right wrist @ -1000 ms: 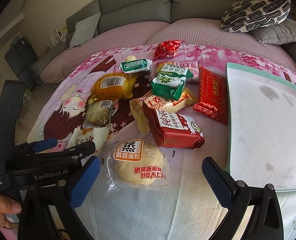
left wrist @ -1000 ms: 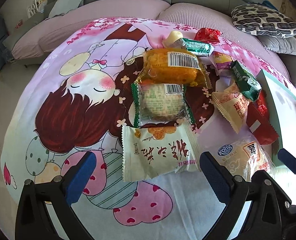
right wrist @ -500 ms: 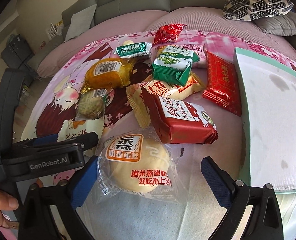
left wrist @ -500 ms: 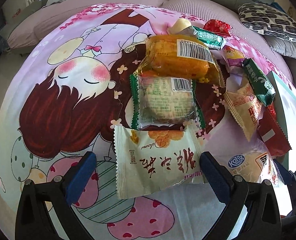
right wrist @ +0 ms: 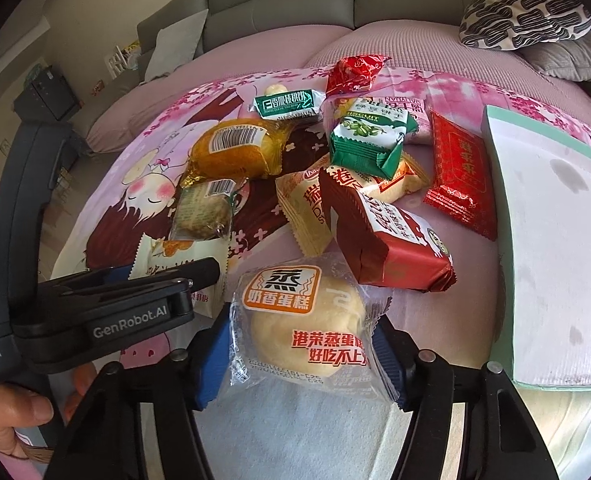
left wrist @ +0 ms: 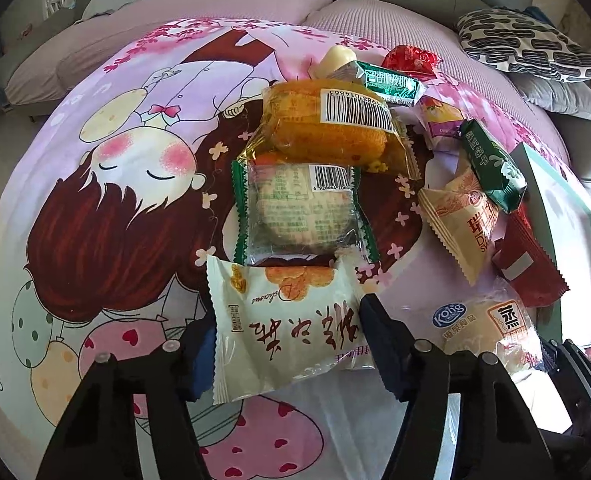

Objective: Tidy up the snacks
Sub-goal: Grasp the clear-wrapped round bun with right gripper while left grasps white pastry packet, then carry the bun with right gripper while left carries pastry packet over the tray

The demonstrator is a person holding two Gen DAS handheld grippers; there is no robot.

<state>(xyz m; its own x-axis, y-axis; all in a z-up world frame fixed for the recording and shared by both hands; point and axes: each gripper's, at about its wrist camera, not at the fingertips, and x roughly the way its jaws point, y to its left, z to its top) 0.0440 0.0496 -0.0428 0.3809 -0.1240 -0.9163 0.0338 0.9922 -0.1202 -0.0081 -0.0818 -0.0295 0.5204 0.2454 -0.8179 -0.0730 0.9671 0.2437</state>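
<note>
Your left tongs (left wrist: 287, 344) are closing on a white packet (left wrist: 291, 332), your right tongs (right wrist: 299, 352) on a cake packet (right wrist: 303, 316); the pile at twelve o'clock remains unsorted.

Packaged snacks lie scattered flat on a cartoon-print cloth (left wrist: 107, 208).

A cream packet (left wrist: 287, 328) with brown script sits nearest in the left view; above it, touching, lie a clear green-edged round cake (left wrist: 299, 216) and an orange cake (left wrist: 327, 128) with a barcode. In the right view a clear-wrapped steamed cake (right wrist: 307, 320) lies foremost, a dark red pack (right wrist: 383, 240) just behind it, overlapping a beige packet (right wrist: 307, 208); a green biscuit pack (right wrist: 371, 140) and a flat red packet (right wrist: 461, 176) lie farther back.
</note>
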